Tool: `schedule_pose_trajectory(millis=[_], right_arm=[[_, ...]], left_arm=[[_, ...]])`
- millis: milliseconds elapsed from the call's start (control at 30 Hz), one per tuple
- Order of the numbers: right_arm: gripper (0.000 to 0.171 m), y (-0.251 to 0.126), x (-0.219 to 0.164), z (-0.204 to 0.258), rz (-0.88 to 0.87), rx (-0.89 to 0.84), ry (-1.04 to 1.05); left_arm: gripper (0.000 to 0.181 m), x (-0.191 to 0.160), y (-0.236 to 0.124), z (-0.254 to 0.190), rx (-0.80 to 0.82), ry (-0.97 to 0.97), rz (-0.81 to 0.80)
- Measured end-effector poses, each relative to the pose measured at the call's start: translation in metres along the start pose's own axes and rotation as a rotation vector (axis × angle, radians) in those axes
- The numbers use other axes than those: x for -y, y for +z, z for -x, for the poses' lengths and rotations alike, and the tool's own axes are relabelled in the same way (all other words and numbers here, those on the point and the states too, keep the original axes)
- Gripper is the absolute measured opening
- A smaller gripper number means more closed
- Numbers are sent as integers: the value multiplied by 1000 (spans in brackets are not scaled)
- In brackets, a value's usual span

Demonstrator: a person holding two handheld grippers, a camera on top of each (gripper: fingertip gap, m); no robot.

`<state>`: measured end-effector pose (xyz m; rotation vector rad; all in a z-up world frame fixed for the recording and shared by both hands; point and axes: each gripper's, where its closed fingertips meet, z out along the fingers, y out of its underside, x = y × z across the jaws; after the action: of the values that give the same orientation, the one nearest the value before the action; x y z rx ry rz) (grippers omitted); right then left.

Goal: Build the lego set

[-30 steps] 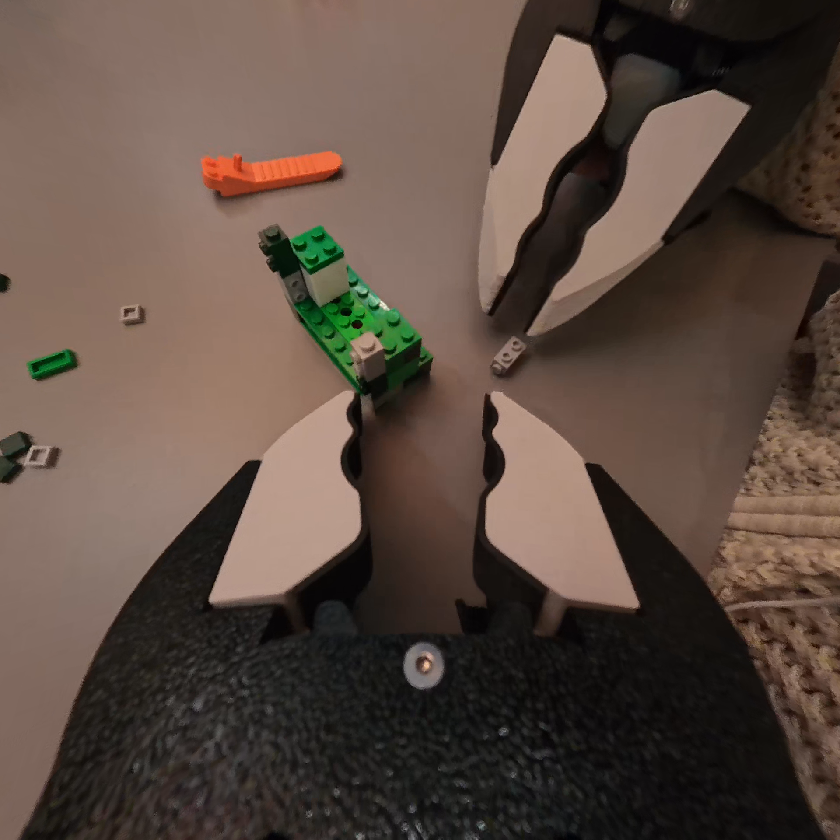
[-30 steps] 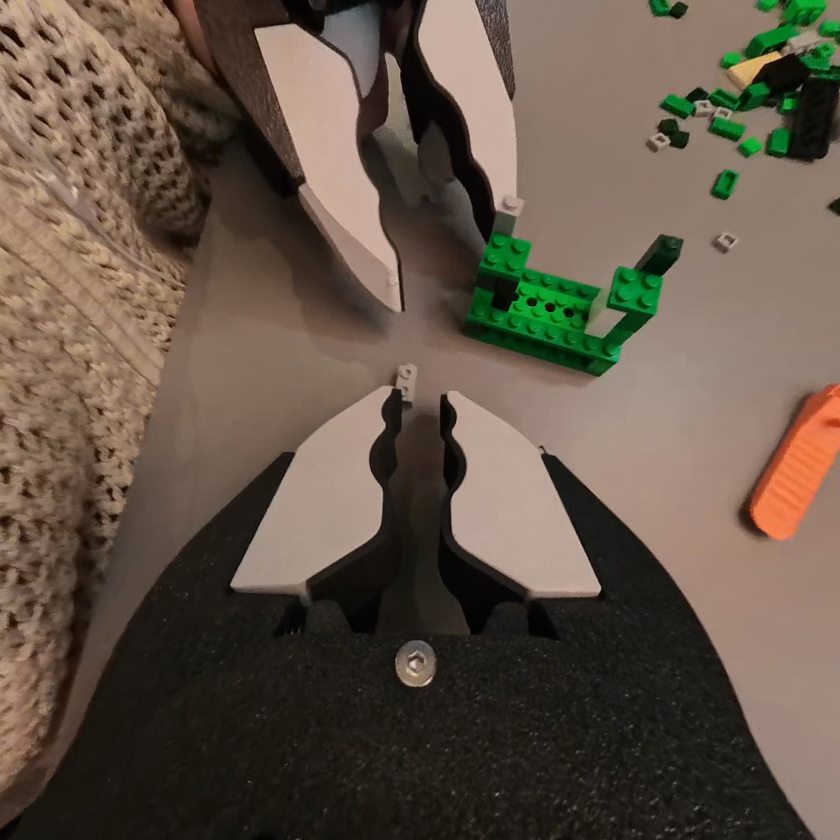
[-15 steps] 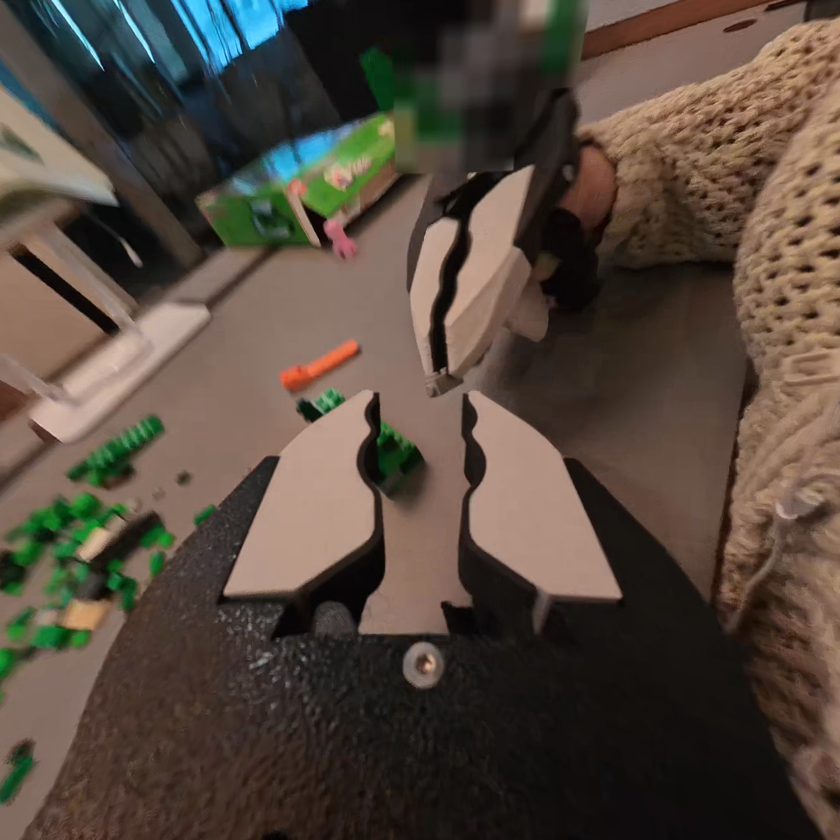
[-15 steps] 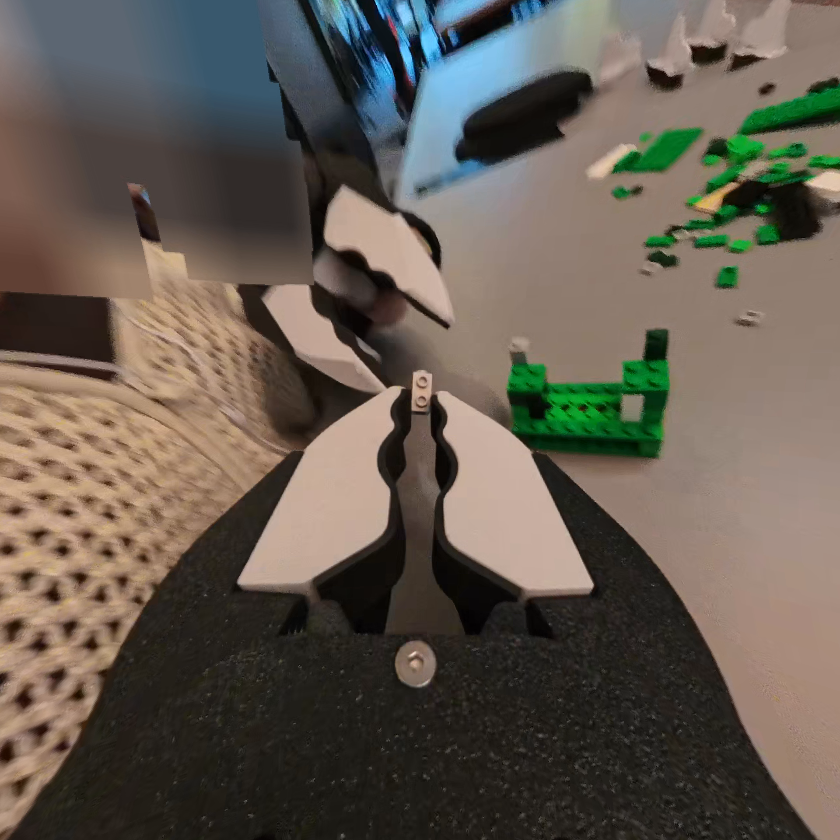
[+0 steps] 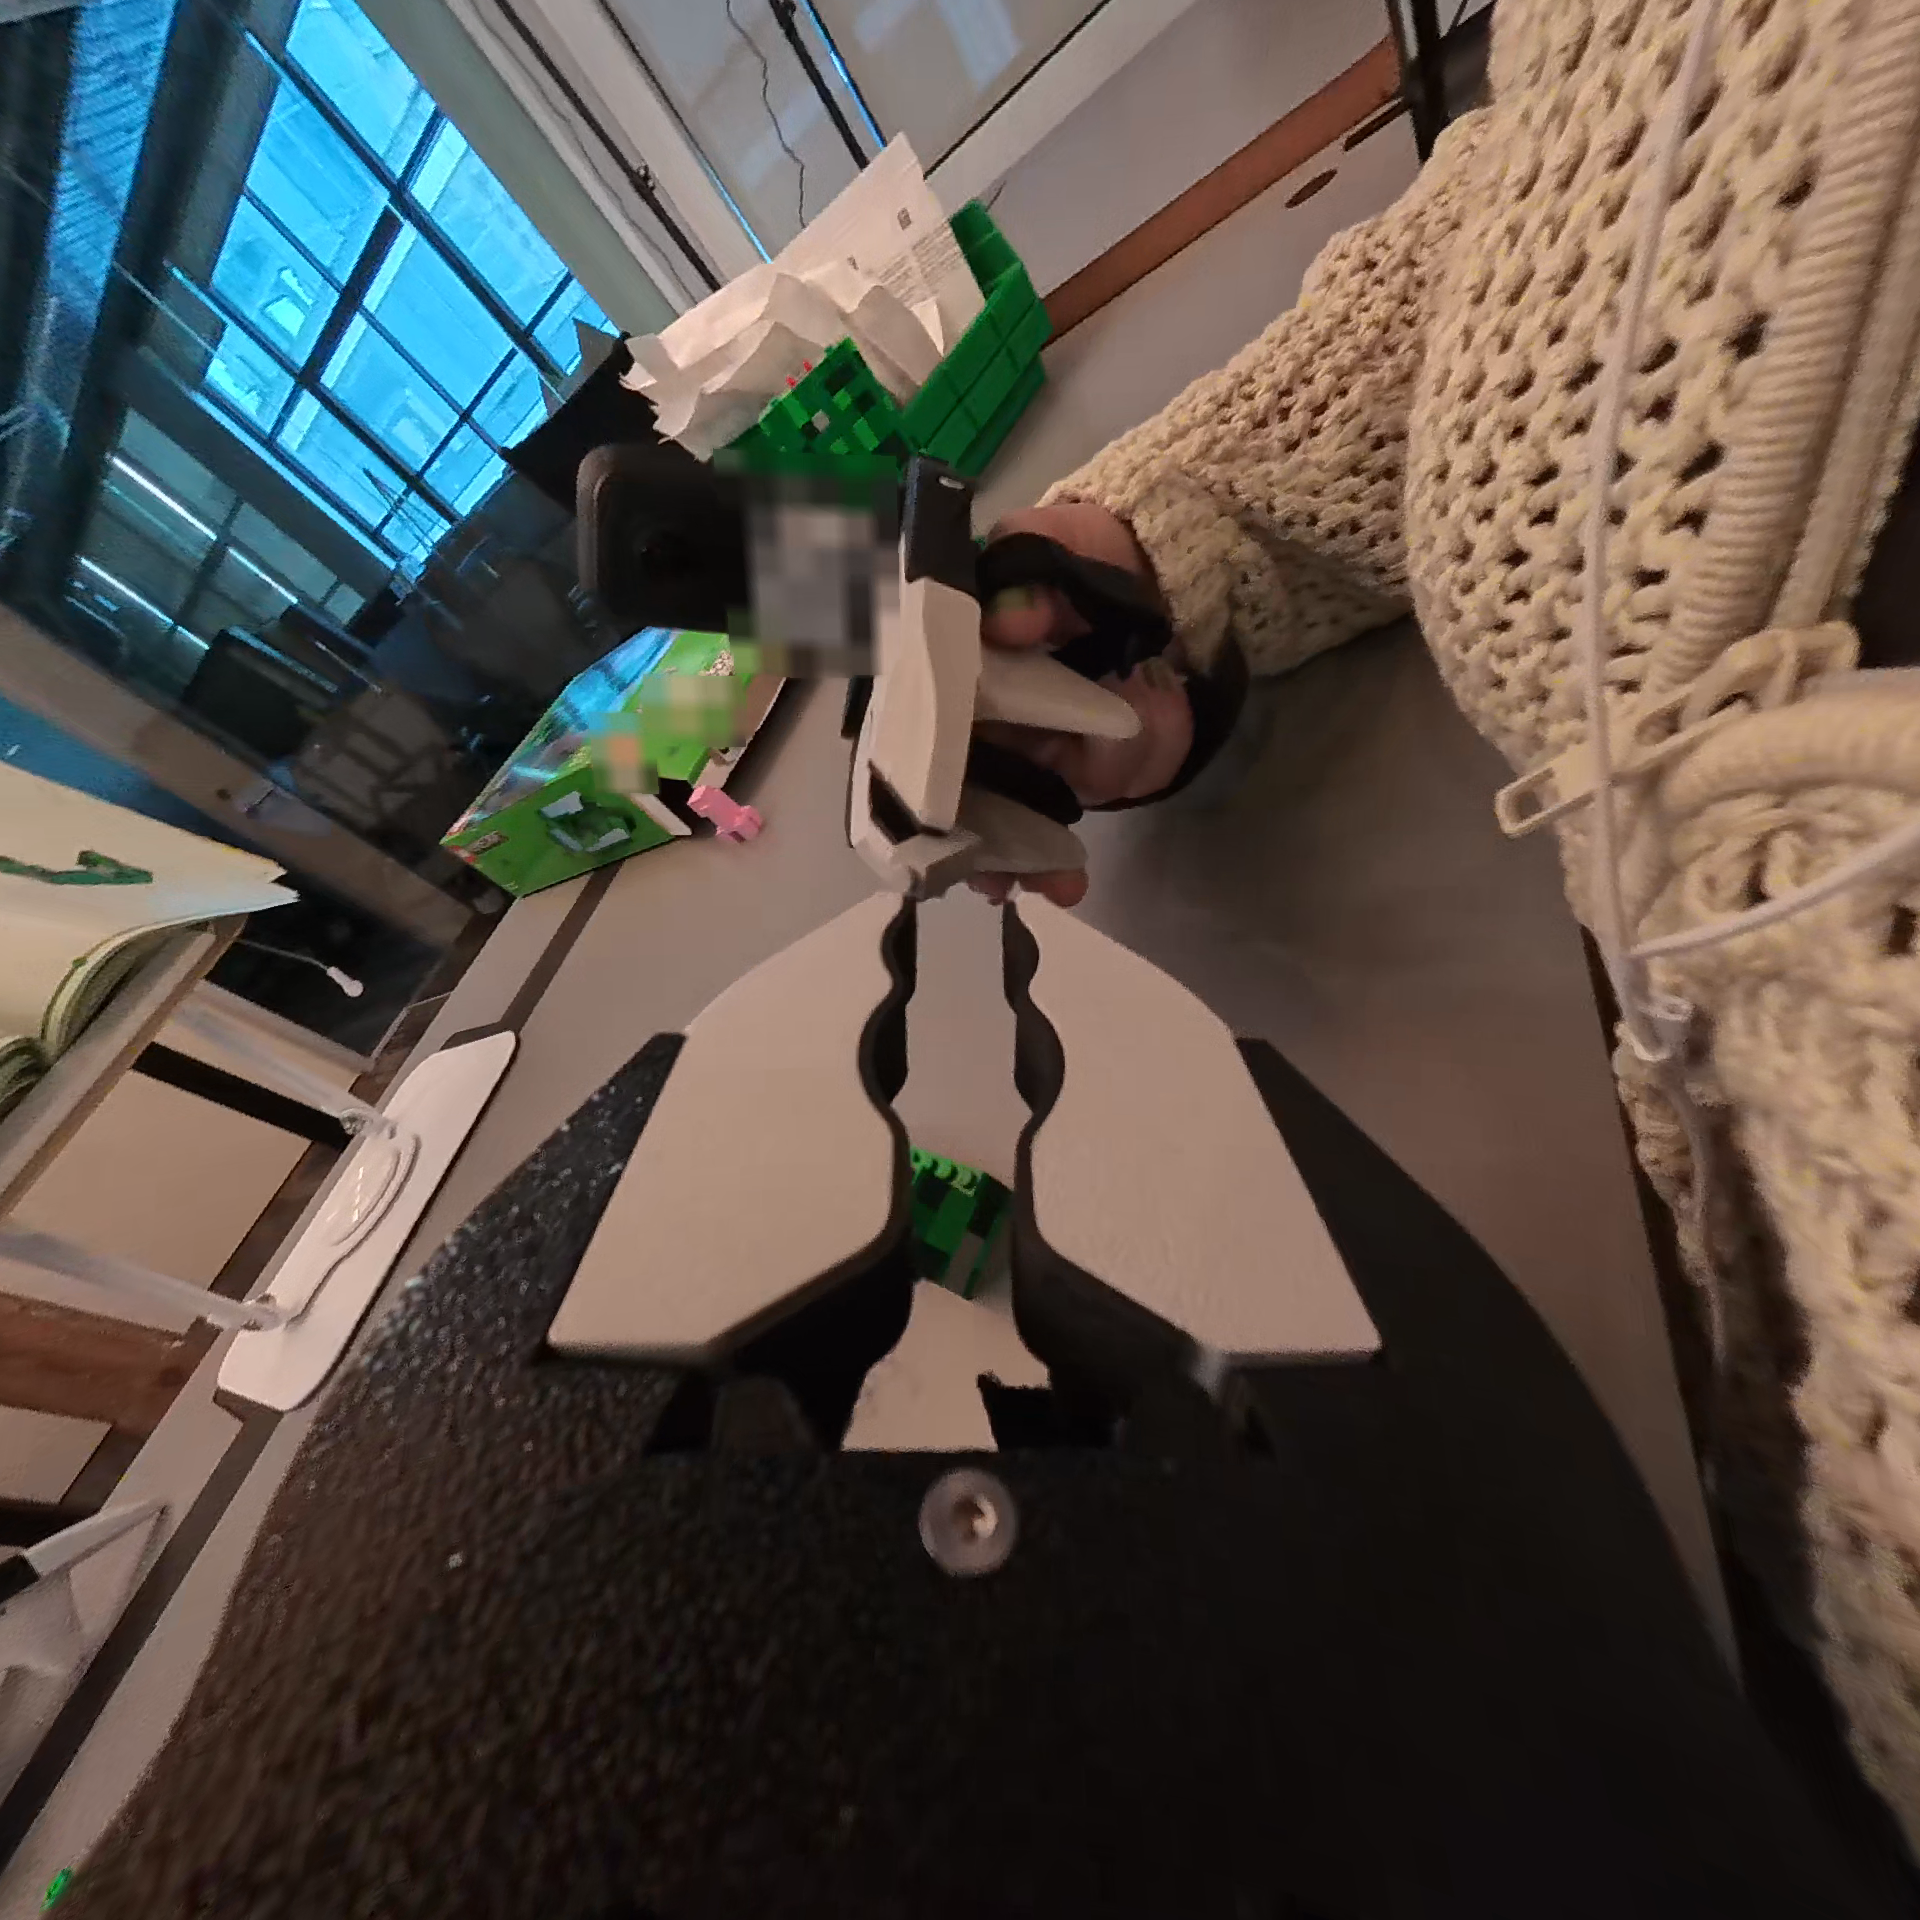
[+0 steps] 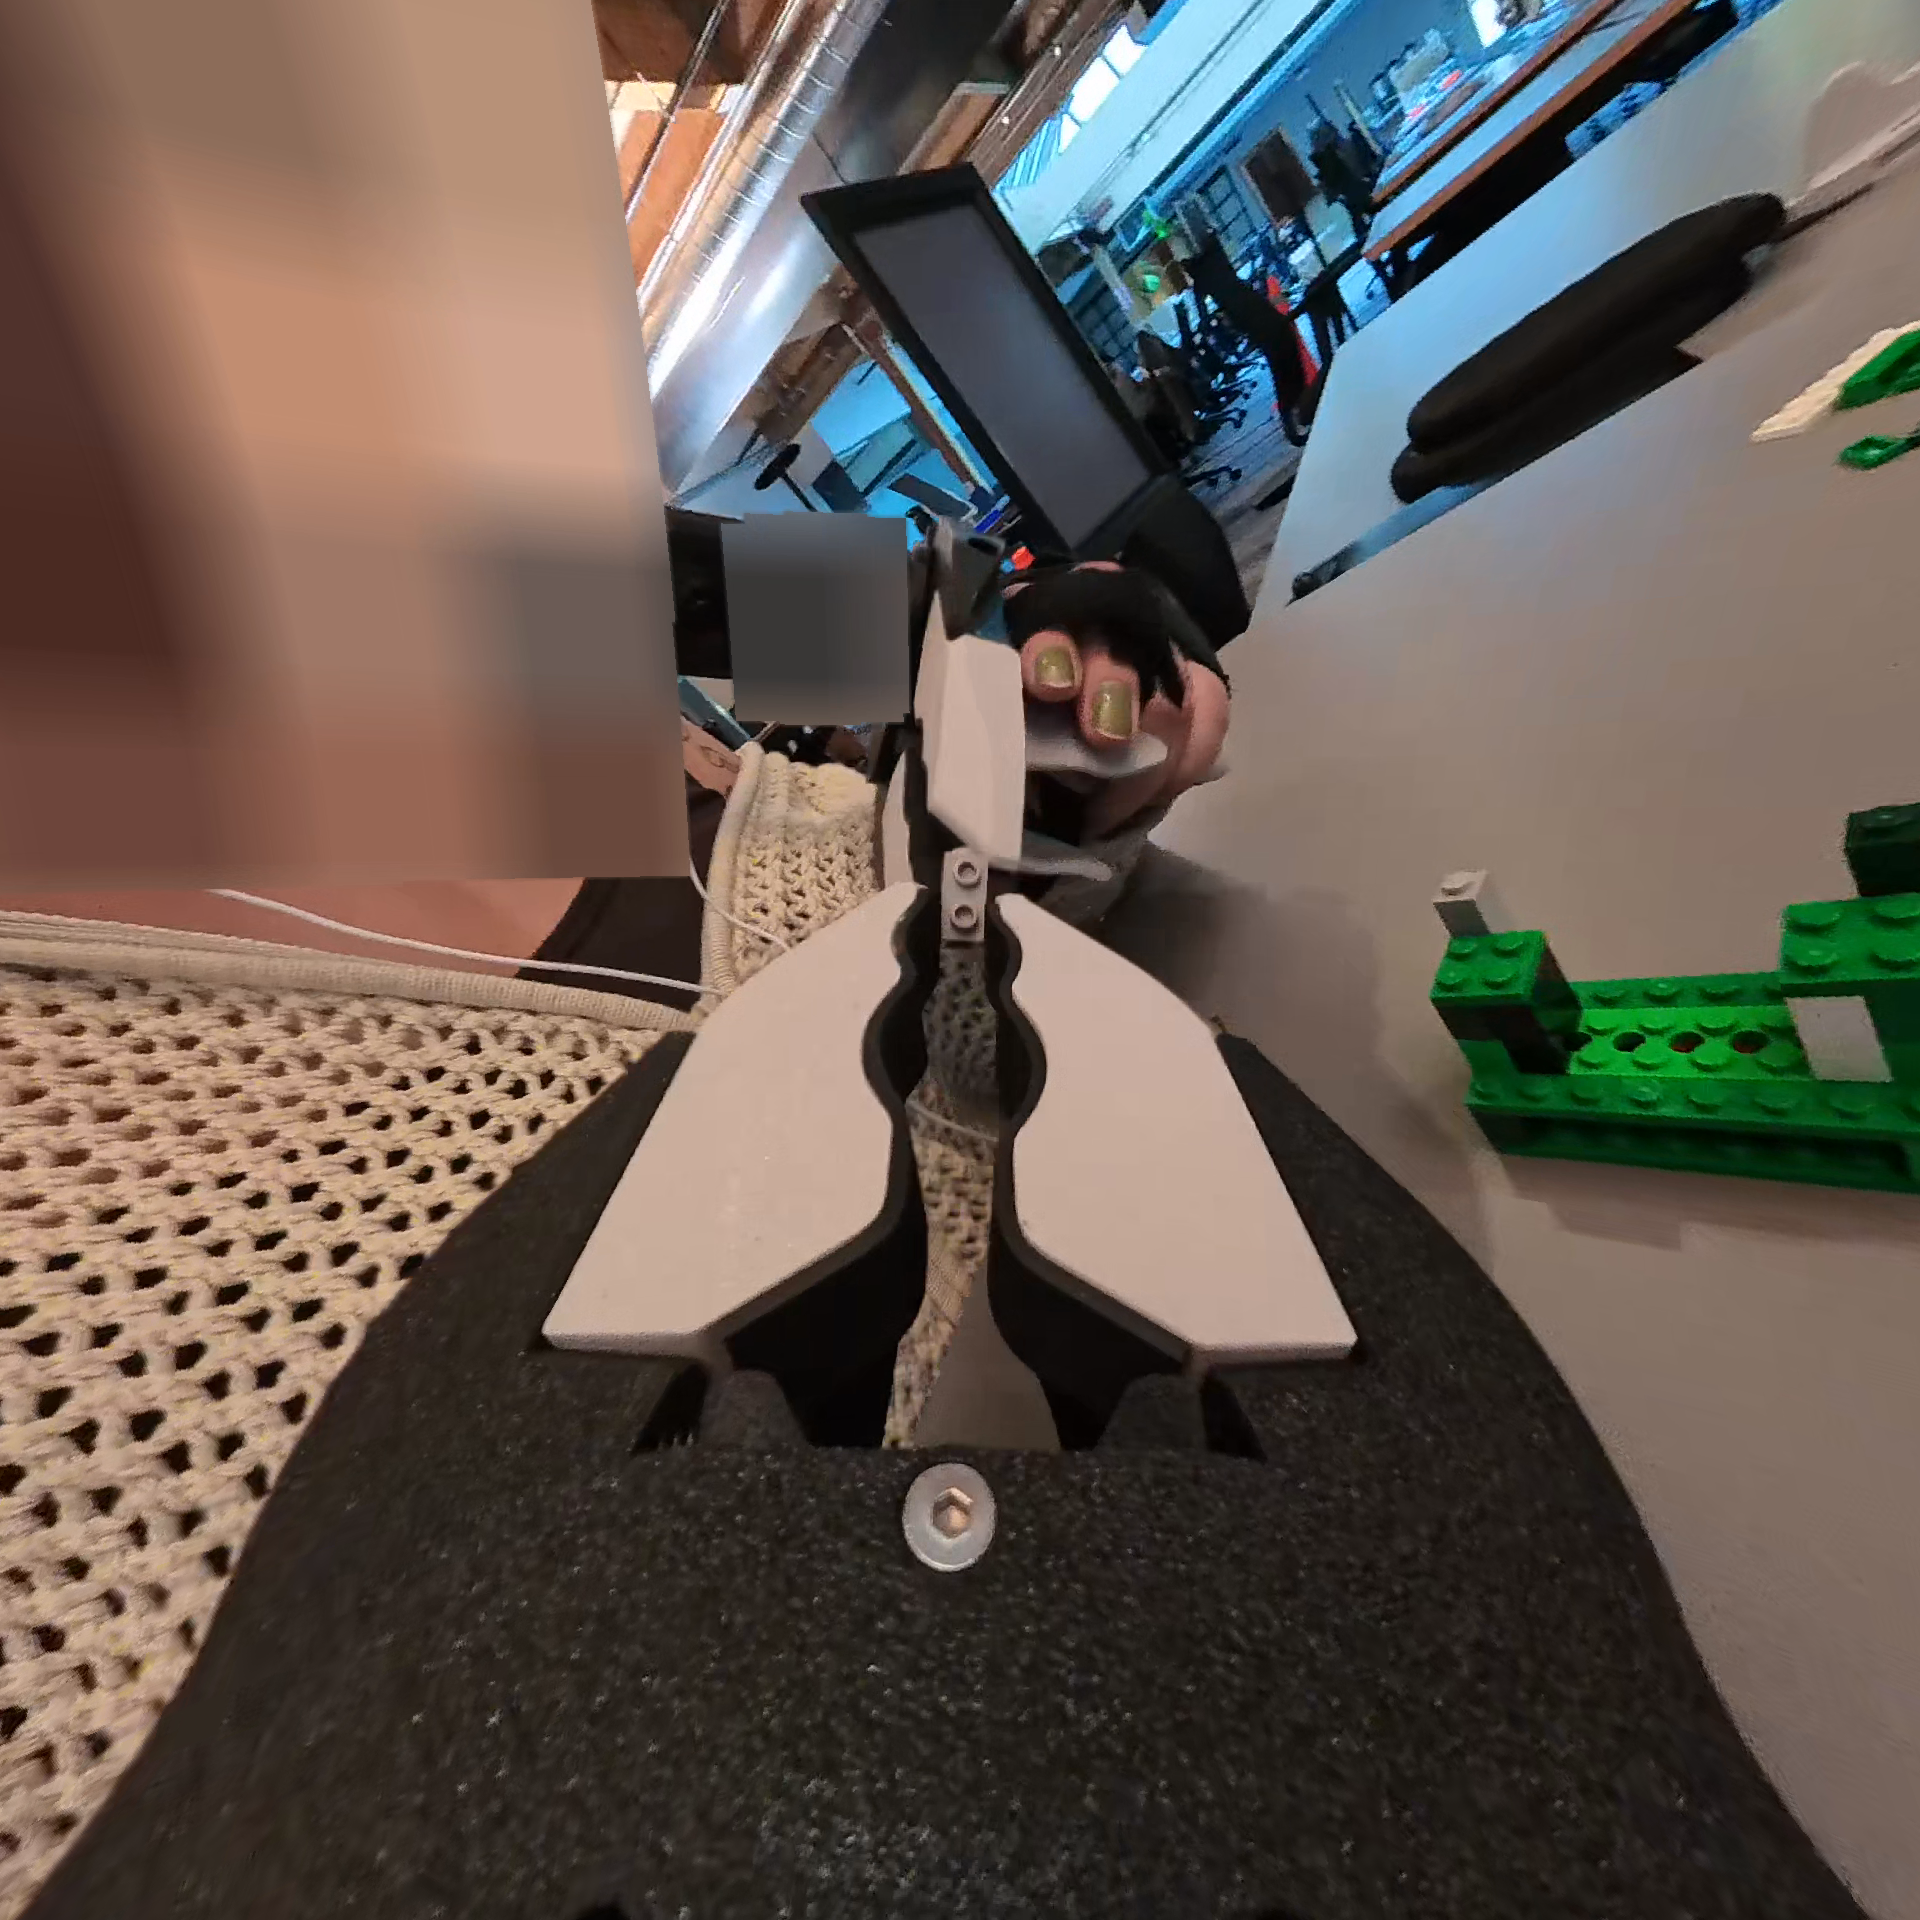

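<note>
My right gripper (image 6: pixel 964 914) is shut on a small grey two-stud plate (image 6: pixel 964 899) and holds it up in the air, studs facing the camera. My left gripper (image 5: pixel 954 912) is open with a narrow gap and holds nothing. Its tips sit just in front of the right gripper's tips (image 5: pixel 920 878), and it shows edge-on in the right wrist view (image 6: pixel 971 758). The green build (image 6: pixel 1683 1070), with a grey and a dark green post, stands on the grey table to the right. A bit of it shows between my left fingers (image 5: pixel 956 1226).
A green set box (image 5: pixel 582 769), a pink piece (image 5: pixel 727 816) and a green bin with papers (image 5: pixel 935 343) are at the far table end. An open booklet (image 5: pixel 62 966) is left. A knitted sleeve (image 5: pixel 1558 364) is close. A monitor (image 6: pixel 997 353) and loose green bricks (image 6: pixel 1881 405) lie beyond. The grippers are tip to tip, or close to it.
The right gripper closed on the small grey plate and lifted it off the table. Both grippers rose and tilted up to face each other. The left gripper's gap narrowed.
</note>
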<state>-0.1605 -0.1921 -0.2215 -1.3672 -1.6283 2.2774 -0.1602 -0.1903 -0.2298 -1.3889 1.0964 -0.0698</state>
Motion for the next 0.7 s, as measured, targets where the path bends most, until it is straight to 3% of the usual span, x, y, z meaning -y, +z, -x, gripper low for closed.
schedule_pose_trajectory(millis=[233, 433, 700], right_arm=[[7, 1, -6, 6, 59, 51, 16], [7, 1, -7, 9, 66, 78, 28], [12, -3, -11, -14, 130, -124, -98]], left_arm=[[19, 8, 1, -1, -39, -24, -63], [8, 12, 0, -3, -71, -30, -94], [7, -10, 6, -1, -97, -137, 77]])
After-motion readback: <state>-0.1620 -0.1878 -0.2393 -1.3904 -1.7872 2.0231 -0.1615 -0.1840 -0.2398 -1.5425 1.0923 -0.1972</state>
